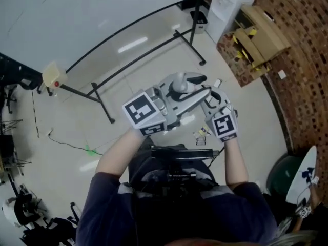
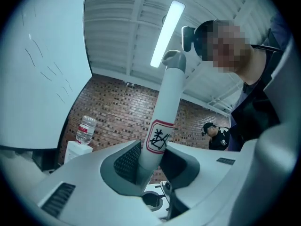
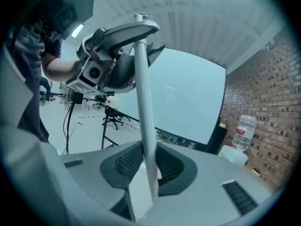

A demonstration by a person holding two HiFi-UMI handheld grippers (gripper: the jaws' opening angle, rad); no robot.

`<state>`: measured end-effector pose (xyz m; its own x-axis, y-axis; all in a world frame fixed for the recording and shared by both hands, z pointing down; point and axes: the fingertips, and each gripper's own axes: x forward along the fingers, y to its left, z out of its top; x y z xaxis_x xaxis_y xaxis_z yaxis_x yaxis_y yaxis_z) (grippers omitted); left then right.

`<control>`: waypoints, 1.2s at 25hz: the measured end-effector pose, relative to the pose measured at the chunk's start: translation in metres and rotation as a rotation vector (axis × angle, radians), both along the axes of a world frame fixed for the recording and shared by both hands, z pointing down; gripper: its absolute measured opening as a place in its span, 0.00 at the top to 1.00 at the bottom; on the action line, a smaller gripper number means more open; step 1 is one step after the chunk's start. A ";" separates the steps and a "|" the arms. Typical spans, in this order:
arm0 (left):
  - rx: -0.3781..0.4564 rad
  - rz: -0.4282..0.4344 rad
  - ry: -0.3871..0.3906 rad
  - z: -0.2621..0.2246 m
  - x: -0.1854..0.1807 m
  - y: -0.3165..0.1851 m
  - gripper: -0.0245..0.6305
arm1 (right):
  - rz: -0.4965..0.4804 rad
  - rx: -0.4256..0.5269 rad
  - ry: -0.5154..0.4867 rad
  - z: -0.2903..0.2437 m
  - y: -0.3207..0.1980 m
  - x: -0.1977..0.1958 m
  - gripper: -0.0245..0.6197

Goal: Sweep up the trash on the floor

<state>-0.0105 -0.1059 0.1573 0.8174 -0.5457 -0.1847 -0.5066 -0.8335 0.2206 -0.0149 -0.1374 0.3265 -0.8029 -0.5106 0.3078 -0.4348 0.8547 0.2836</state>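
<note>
White and thick, a tube (image 2: 167,102) with a red-bordered label (image 2: 159,136) and a grey cap (image 2: 174,59) stood between the jaws of the left gripper (image 2: 151,166), which were partly closed and pressed on it from both sides. The right gripper (image 3: 148,168) was likewise partly closed, its jaws clamped on a thin white pole (image 3: 142,102) that rose past the left gripper. In the head view both grippers were held close together before the person's chest, above a pale floor (image 1: 251,111). Small scraps of trash (image 1: 202,133) lay on that floor, showing just beside the right gripper, with another scrap (image 1: 217,82) nearer the floor's brick-patterned right edge. Cardboard boxes (image 1: 261,32) and a water dispenser (image 1: 225,4) stood at the far right corner
</note>
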 end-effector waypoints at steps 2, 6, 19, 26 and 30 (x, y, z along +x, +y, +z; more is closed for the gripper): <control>0.018 -0.040 -0.012 -0.001 -0.033 0.000 0.81 | -0.039 -0.007 0.002 0.001 0.002 -0.039 0.80; 0.043 -0.079 0.014 -0.001 -0.121 0.003 0.81 | -0.103 -0.040 0.039 0.009 0.009 -0.132 0.80; -0.102 -0.181 0.084 0.058 -0.375 -0.013 0.82 | -0.181 -0.223 0.130 0.068 0.018 -0.373 0.80; -0.152 -0.337 0.019 0.102 -0.450 -0.026 0.82 | -0.303 -0.333 0.159 0.112 0.023 -0.461 0.80; -0.220 -0.454 -0.054 0.126 -0.479 -0.045 0.81 | -0.396 -0.391 0.159 0.135 0.019 -0.498 0.80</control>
